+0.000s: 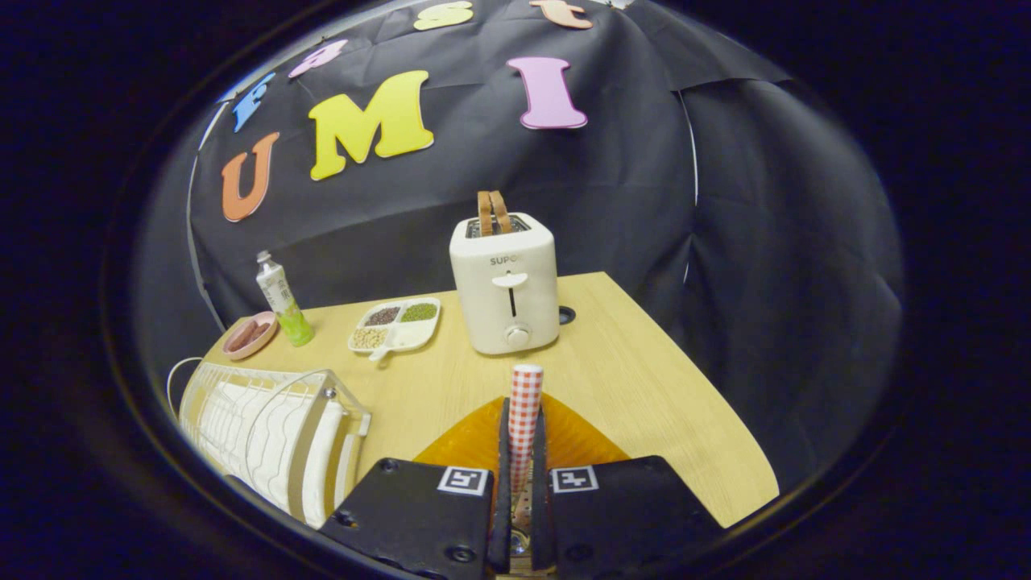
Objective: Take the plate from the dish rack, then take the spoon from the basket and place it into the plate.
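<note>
The claw (522, 451) has its two fingers drawn in tight, and pinched upright between them is the spoon (524, 411), its red-and-white checked handle poking up past the fingertips; down low between the fingers there's a glint of metal, though it's too cramped in there to make out the bowl of it. Right under and just ahead of the fingers lies the plate (475, 439), amber-orange and ribbed, sitting flat on the wooden bench (644, 387), its rim fanning out on both sides of the fingers. So the spoon is over the plate, gripped, handle end up; whether its lower end touches the plate, I can't tell. Off to the side sits the dish rack (266, 431), white wire with a clear end panel, near the bench's front edge and apart from the plate. Beyond the fingers, straight ahead in the middle of the bench, stands a cream toaster (505, 282) with two brown slices standing up out of its slots, lever and dial facing us. Beside the toaster lies a white divided tray (396, 325) with dark, green and pale grains in separate compartments. Further along stands a bottle (283, 302) with a green label, tilted a touch in this view, and just beside it a small pink dish (250, 335) holding something reddish-brown. Black cloth drapes all around behind the bench.
</note>
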Demonstrator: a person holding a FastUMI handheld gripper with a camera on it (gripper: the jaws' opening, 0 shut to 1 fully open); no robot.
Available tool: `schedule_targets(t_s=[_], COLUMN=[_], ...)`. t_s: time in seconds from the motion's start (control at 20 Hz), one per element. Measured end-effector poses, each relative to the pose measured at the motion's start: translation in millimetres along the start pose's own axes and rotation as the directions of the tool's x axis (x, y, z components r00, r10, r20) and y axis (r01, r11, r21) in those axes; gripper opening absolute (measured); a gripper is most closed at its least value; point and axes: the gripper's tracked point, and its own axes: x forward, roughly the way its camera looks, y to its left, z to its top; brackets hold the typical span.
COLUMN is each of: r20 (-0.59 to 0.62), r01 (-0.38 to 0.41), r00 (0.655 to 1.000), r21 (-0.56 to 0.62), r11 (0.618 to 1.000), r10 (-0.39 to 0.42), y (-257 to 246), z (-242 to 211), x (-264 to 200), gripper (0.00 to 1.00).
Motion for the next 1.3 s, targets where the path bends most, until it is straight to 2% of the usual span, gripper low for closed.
schedule_targets(t_s=[0.15, 0.3, 0.45, 0.85, 1.1, 1.3], r20=[0.034, 0.117, 0.219, 0.348, 0.404, 0.434], r01=[-0.019, -0.025, -0.02, -0.01, 0.004, 0.004], r00=[0.999, 0.993, 0.976, 0.937, 0.915, 0.9], r21=[-0.01, 0.015, 0.019, -0.032, -0.064, -0.087], r11=[1.0, 1.0, 1.0, 0.999, 0.998, 0.996], r10=[0.02, 0.023, 0.015, 0.02, 0.022, 0.034], y=[6, 5, 3, 23, 51, 84], z=[8, 28, 51, 79, 71, 43], x=[-13, -34, -65, -160, -233, -280], gripper=[0.1, 0.1, 0.1, 0.09, 0.09, 0.09])
